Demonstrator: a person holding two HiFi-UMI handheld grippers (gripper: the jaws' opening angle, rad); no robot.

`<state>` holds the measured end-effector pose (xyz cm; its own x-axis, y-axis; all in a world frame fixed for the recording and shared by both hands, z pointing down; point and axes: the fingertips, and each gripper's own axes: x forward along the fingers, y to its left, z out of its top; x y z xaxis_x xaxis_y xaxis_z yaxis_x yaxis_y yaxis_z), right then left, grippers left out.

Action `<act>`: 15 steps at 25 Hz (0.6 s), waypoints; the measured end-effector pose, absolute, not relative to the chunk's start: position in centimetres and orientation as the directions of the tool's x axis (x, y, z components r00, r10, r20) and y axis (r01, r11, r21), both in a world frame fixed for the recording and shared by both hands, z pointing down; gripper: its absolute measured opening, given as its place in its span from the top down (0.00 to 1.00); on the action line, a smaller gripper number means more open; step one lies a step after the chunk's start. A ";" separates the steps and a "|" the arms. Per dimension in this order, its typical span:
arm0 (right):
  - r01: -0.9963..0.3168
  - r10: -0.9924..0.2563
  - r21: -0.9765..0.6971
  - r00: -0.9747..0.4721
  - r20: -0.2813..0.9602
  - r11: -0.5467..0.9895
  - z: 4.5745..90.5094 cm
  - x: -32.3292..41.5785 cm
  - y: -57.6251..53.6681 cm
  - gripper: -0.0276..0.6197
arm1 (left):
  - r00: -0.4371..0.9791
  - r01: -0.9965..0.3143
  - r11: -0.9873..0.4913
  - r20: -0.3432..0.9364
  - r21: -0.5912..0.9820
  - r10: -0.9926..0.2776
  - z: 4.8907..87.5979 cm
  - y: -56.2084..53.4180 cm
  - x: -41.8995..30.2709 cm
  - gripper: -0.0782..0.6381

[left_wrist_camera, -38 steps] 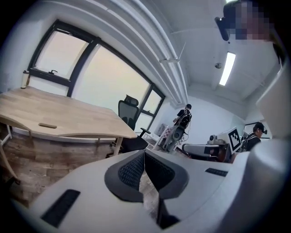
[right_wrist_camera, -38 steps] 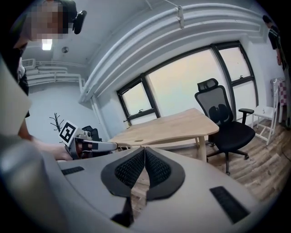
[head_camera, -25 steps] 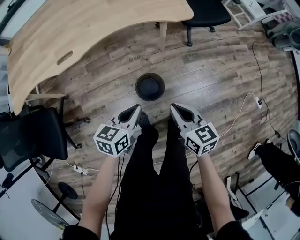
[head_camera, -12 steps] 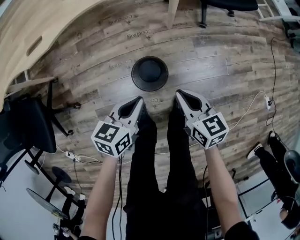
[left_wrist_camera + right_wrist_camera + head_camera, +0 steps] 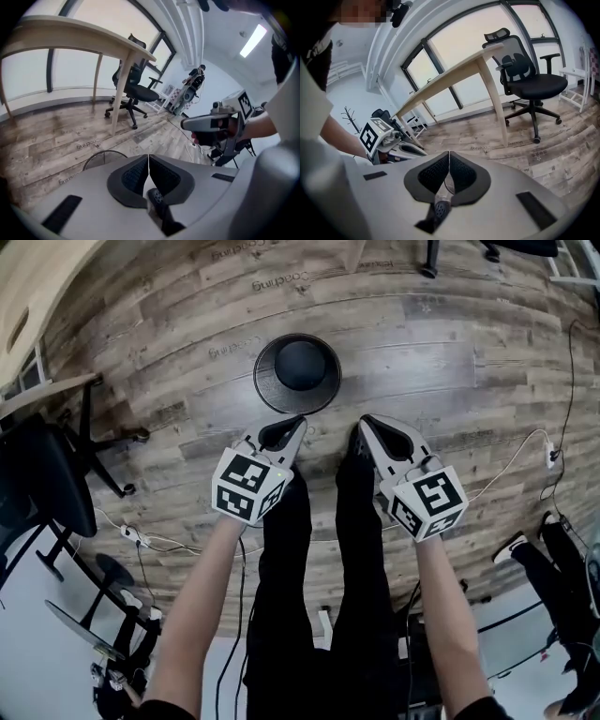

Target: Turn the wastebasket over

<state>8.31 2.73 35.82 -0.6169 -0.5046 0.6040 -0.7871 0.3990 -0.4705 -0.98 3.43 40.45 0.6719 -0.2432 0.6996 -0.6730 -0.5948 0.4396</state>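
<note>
The wastebasket is a round black mesh bin that stands on the wood floor with its mouth up. My left gripper is shut and empty, its tip just short of the bin's near rim. My right gripper is also shut and empty, a little right of the bin and apart from it. In the left gripper view the left gripper's jaws meet, and the wastebasket's wire rim shows just beyond them, with the right gripper off to the side. In the right gripper view the right gripper's jaws are closed too.
A light wooden desk curves along the top left, with a black chair below it. Another office chair stands past a desk leg. Cables and a power strip lie on the floor. The person's black-trousered legs stand between the grippers.
Both grippers have dropped toward the floor and come nearer the wastebasket, which now looks larger and closer. The left gripper's tip has come close to the bin's rim. Both stay shut.
</note>
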 end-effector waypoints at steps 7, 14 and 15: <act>-0.786 -0.462 -0.464 -0.617 0.638 0.408 39.2 9.4 3.5 0.91 | 0.621 -0.610 -0.706 0.770 0.360 -0.144 47.7 5.0 1.2 0.86; -0.775 -0.423 -0.451 -0.624 0.657 0.443 42.1 9.2 2.7 0.91 | 0.543 -0.643 -0.693 0.832 0.326 -0.112 53.9 5.5 0.7 0.86; -0.770 -0.409 -0.443 -0.626 0.664 0.460 42.6 8.9 2.7 0.91 | 0.538 -0.647 -0.689 0.836 0.326 -0.109 54.5 5.7 0.6 0.86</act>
<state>8.93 2.72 42.61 -0.6262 -0.4088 0.6639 -0.7697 0.4599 -0.4428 0.61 5.69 54.48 0.5378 -0.1095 0.8359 -0.6468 -0.6895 0.3259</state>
